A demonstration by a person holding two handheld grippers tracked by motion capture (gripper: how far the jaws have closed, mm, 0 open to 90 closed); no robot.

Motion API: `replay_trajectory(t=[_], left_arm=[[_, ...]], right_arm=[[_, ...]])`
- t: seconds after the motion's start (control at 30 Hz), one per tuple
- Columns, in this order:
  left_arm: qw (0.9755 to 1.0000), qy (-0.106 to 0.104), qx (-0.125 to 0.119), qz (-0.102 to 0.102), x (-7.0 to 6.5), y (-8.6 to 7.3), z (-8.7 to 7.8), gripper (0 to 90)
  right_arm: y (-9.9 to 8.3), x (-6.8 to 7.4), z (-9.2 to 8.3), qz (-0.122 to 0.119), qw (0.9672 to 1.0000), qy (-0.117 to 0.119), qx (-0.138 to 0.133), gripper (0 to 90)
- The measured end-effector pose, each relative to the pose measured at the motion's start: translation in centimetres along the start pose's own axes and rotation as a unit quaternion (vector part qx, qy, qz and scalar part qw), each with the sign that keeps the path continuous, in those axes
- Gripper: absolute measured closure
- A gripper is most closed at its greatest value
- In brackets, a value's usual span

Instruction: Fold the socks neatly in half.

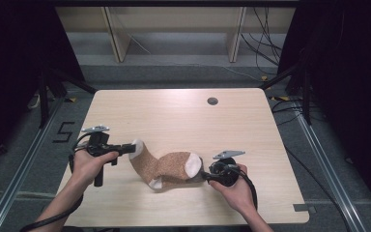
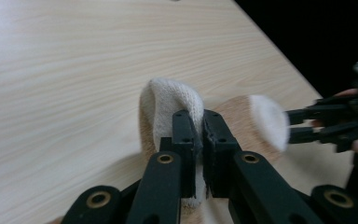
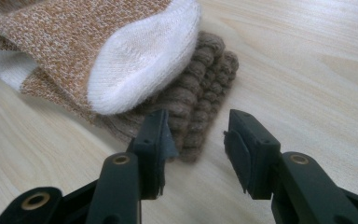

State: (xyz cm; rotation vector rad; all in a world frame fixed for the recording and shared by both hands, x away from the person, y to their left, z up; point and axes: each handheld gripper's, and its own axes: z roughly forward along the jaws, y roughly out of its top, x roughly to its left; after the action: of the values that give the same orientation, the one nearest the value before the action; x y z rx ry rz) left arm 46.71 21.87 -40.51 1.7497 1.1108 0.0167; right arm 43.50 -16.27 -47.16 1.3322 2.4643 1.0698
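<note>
On the pale wooden table (image 1: 183, 121), seen from the high view, a tan knitted sock with white toe and heel (image 1: 162, 166) lies between the left gripper (image 1: 128, 148) and right gripper (image 1: 204, 175), its left end raised. Left gripper view: the jaws are clamped on the sock's white end (image 2: 168, 105); the right gripper (image 2: 294, 125) shows beyond. Right gripper view: the right gripper (image 3: 196, 140) stands parted, gripping nothing, before the sock's ribbed brown cuff (image 3: 200, 93).
</note>
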Motion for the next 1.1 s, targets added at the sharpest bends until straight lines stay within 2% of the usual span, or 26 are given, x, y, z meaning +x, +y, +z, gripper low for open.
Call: replay_trajectory(t=[0.1, 0.23, 0.33, 0.37, 0.4, 0.5, 0.53, 0.63, 0.67, 0.7, 0.73, 0.77, 0.83, 0.87, 0.9, 1.0, 1.03, 1.07, 1.1], left_arm=[[0.9994, -0.03, -0.004, 0.015, -2.5, 1.0, 1.3, 84.5], [0.9981, -0.052, 0.011, 0.031, -5.0, 1.4, 3.4, 84.5], [0.9966, -0.06, 0.028, 0.05, -6.5, 1.2, 5.3, 84.4], [0.9962, -0.056, 0.037, 0.056, -6.9, 1.1, 5.9, 84.4], [0.9956, -0.054, 0.043, 0.064, -7.2, 1.0, 6.6, 84.3], [0.9933, -0.048, 0.064, 0.083, -7.9, 0.2, 8.9, 84.1], [0.9925, -0.046, 0.071, 0.088, -8.1, -0.2, 9.7, 84.0], [0.9902, -0.045, 0.096, 0.09, -8.4, -1.4, 12.0, 83.9], [0.9894, -0.046, 0.103, 0.091, -8.5, -1.8, 12.8, 83.9], [0.9891, -0.041, 0.106, 0.093, -8.5, -2.1, 13.3, 83.9], [0.9892, -0.039, 0.108, 0.091, -8.5, -2.4, 13.8, 83.8], [0.9896, -0.035, 0.106, 0.091, -8.4, -2.6, 14.1, 83.8], [0.9892, -0.035, 0.106, 0.094, -8.3, -2.7, 14.3, 83.6], [0.9895, -0.03, 0.104, 0.095, -8.4, -2.8, 14.3, 83.6], [0.9893, -0.03, 0.104, 0.098, -8.5, -2.9, 14.3, 83.5], [0.9867, -0.022, 0.109, 0.119, -8.8, -3.0, 14.4, 82.8], [0.9867, -0.018, 0.106, 0.122, -8.9, -3.1, 14.5, 82.5], [0.9858, -0.015, 0.108, 0.128, -9.1, -3.2, 14.6, 82.1], [0.9851, -0.015, 0.108, 0.133, -9.2, -3.3, 14.7, 81.8]], right_arm=[[-0.1, 0.1, 0.1, 0.003, 0.9999, -0.008, -0.007, 58.4], [-0.1, 0.1, 0.2, 0.001, 1.0, -0.006, -0.006, 58.5], [-0.2, 0.1, 0.2, 0.006, 0.9999, -0.01, -0.003, 58.5], [-0.2, 0.1, 0.4, 0.006, 0.9999, -0.009, -0.01, 58.6], [-0.2, 0.2, 0.3, 0.005, 0.9999, -0.008, -0.004, 58.7], [-0.1, 0.1, 0.3, -0.001, 1.0, -0.001, 0.003, 58.7], [-0.1, 0.1, 0.2, 0.002, 0.9999, -0.009, 0.004, 58.7], [-0.2, 0.1, 0.2, 0.006, 0.9999, -0.008, 0.001, 58.8], [-0.2, 0.1, 0.4, 0.005, 0.9999, -0.009, -0.012, 58.8], [-0.2, 0.1, 0.2, 0.008, 0.9999, -0.007, 0.0, 58.8], [-0.2, 0.0, 0.2, 0.002, 1.0, -0.003, -0.006, 58.7], [-0.1, -0.1, -0.1, 0.003, 1.0, -0.003, -0.002, 58.7], [0.2, -0.3, -0.7, 0.005, 0.9999, -0.003, -0.011, 59.4], [0.3, -0.2, -1.1, 0.024, 0.9997, -0.007, -0.006, 59.8], [0.6, -0.3, -1.5, 0.027, 0.9994, -0.011, -0.018, 60.4], [1.9, -0.2, -2.5, 0.034, 0.9986, -0.008, -0.041, 62.0], [2.6, -0.2, -2.5, 0.025, 0.9983, -0.007, -0.052, 62.1], [3.0, -0.1, -2.6, 0.031, 0.9983, -0.005, -0.05, 62.1], [3.5, 0.0, -2.4, 0.017, 0.9981, -0.004, -0.059, 61.8]])
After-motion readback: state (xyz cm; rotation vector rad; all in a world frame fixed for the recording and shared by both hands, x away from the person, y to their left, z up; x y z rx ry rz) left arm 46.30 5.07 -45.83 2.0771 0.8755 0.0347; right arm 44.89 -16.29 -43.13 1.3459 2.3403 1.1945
